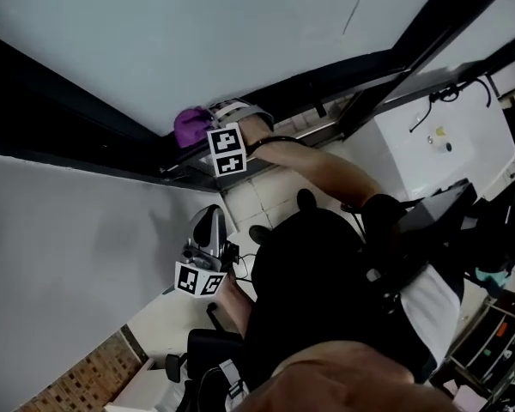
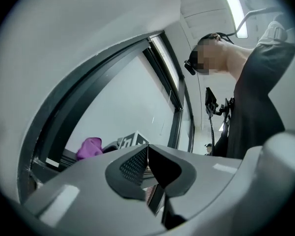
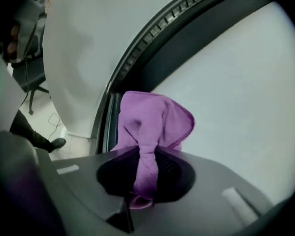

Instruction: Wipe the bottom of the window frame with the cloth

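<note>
A purple cloth (image 1: 189,125) is pressed against the black window frame (image 1: 86,140), at the bottom rail below the pale glass. My right gripper (image 1: 204,130) is shut on it, its marker cube just to the right. In the right gripper view the cloth (image 3: 150,119) bunches out of the right gripper (image 3: 146,168) against the frame (image 3: 152,58). My left gripper (image 1: 212,215) hangs lower, away from the frame, beside the white wall. In the left gripper view the left gripper (image 2: 146,163) is shut on nothing, and the cloth (image 2: 89,147) shows far off on the frame (image 2: 64,117).
A white wall (image 1: 69,247) runs below the window. A second black frame bar (image 1: 429,33) crosses at the upper right. A white cabinet (image 1: 429,144) with cables stands to the right. An office chair base (image 1: 176,367) sits on the floor near my legs.
</note>
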Demonstrator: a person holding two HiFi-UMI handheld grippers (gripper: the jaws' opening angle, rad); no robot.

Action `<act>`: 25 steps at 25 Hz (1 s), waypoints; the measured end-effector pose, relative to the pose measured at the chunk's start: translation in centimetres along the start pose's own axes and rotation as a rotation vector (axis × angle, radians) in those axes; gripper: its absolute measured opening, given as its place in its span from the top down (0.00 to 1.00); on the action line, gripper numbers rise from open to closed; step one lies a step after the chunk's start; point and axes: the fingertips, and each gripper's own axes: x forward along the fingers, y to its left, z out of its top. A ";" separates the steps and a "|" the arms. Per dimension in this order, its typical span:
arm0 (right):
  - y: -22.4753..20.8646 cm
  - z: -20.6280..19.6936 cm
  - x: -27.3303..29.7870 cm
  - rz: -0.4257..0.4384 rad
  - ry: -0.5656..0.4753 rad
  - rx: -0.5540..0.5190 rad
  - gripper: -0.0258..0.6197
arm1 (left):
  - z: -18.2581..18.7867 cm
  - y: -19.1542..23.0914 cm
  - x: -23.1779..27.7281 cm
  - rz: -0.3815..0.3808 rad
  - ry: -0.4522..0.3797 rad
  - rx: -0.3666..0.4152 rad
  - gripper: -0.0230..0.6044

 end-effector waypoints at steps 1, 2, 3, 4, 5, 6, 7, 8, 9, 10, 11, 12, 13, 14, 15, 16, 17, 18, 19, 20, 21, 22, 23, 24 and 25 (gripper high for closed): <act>-0.4 -2.7 -0.8 -0.018 0.061 -0.014 0.87 | -0.1 -0.2 0.5 -0.022 0.006 -0.003 0.96; -0.9 -5.4 -1.6 -0.033 0.125 -0.027 0.87 | -0.2 -0.4 1.1 -0.043 0.012 -0.007 0.96; -1.3 -8.0 -2.5 -0.046 0.191 -0.042 0.87 | -0.4 -0.6 1.6 -0.061 0.018 -0.012 0.96; -1.6 -10.4 -3.3 -0.056 0.260 -0.064 0.87 | -0.7 -0.8 2.0 -0.076 0.025 -0.019 0.96; -1.9 -12.6 -3.9 -0.062 0.331 -0.093 0.87 | -1.1 -0.9 2.3 -0.090 0.030 -0.026 0.96; -2.0 -14.4 -4.5 -0.064 0.396 -0.125 0.87 | -1.4 -1.2 2.6 -0.103 0.036 -0.033 0.96; -1.9 -15.8 -5.0 -0.055 0.445 -0.150 0.87 | -1.7 -1.4 2.9 -0.115 0.040 -0.038 0.96; -1.7 -16.5 -5.3 -0.034 0.468 -0.160 0.87 | -1.9 -1.7 3.2 -0.126 0.043 -0.041 0.96; -1.3 -16.7 -5.6 0.001 0.467 -0.152 0.87 | -1.9 -2.0 3.4 -0.135 0.044 -0.040 0.96; -1.0 -16.6 -6.0 0.040 0.457 -0.134 0.87 | -2.0 -2.3 3.5 -0.140 0.044 -0.039 0.96; -1.0 -16.6 -6.7 0.070 0.452 -0.115 0.87 | -1.9 -2.5 3.6 -0.141 0.043 -0.036 0.96; -1.5 -16.7 -7.7 0.076 0.461 -0.108 0.86 | -1.9 -2.7 3.6 -0.137 0.041 -0.033 0.96; -2.5 -17.0 -9.0 0.055 0.480 -0.113 0.86 | -1.8 -2.7 3.5 -0.130 0.038 -0.031 0.96; -3.9 -17.3 -10.3 0.022 0.497 -0.123 0.86 | -1.7 -2.6 3.5 -0.121 0.034 -0.031 0.96; -5.2 -17.4 -11.5 -0.005 0.497 -0.129 0.86 | -1.5 -2.5 3.5 -0.112 0.030 -0.032 0.96; -6.2 -17.4 -12.3 -0.015 0.483 -0.131 0.86 | -1.4 -2.3 3.6 -0.105 0.026 -0.034 0.96; -6.8 -17.4 -12.6 -0.012 0.469 -0.140 0.86 | -1.4 -2.2 3.7 -0.101 0.022 -0.037 0.96; -6.9 -17.7 -12.3 -0.003 0.469 -0.164 0.86 | -1.4 -2.3 3.9 -0.100 0.019 -0.039 0.96; -6.7 -18.3 -11.3 0.007 0.489 -0.202 0.86 | -1.5 -2.4 4.1 -0.102 0.017 -0.041 0.96; -6.2 -19.2 -10.1 0.015 0.519 -0.246 0.86 | -1.6 -2.6 4.3 -0.108 0.016 -0.042 0.96; -5.5 -20.0 -8.9 0.018 0.551 -0.292 0.86 | -1.6 -2.9 4.4 -0.115 0.015 -0.041 0.96; -4.8 -20.6 -8.3 0.015 0.580 -0.331 0.88 | -1.6 -3.2 4.5 -0.121 0.017 -0.041 0.96; -4.1 -20.9 -8.3 0.020 0.603 -0.356 0.88 | -1.6 -3.3 4.6 -0.126 0.019 -0.040 0.96; -3.3 -21.0 -8.9 0.053 0.614 -0.362 0.88 | -1.6 -3.3 4.6 -0.128 0.021 -0.041 0.96; -2.3 -20.9 -9.9 0.123 0.605 -0.344 0.88 | -1.6 -3.3 4.6 -0.127 0.022 -0.042 0.96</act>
